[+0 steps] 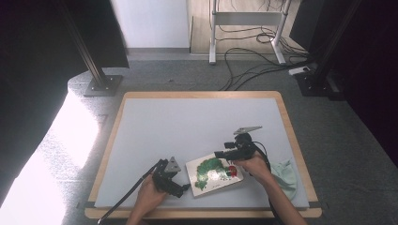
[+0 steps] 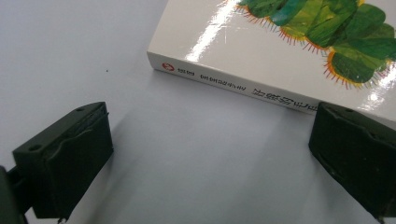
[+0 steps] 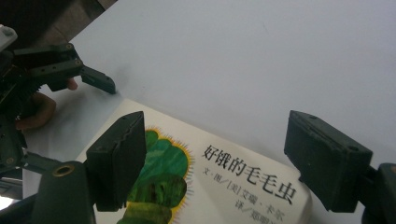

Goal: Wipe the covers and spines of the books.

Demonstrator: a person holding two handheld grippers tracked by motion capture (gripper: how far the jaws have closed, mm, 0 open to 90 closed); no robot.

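Observation:
A white picture book (image 1: 213, 174) with a green caterpillar on its cover lies flat on the pale mat (image 1: 187, 126), near the front edge. My left gripper (image 1: 184, 187) rests low on the mat at the book's left side, open. In the left gripper view the book's spine (image 2: 243, 86) runs just ahead of the wide-apart jaws, and bare mat lies between my left gripper's (image 2: 210, 128) pads. My right gripper (image 1: 223, 154) hovers over the book's far right part, open. In the right gripper view its jaws straddle the cover (image 3: 224, 186) from above without touching it.
A crumpled pale green cloth (image 1: 286, 176) lies at the mat's right front corner, beside the right forearm. The left gripper's cable (image 1: 126, 197) trails off the front edge. Dark frame posts (image 1: 101, 79) and floor cables (image 1: 253, 61) stand beyond the table.

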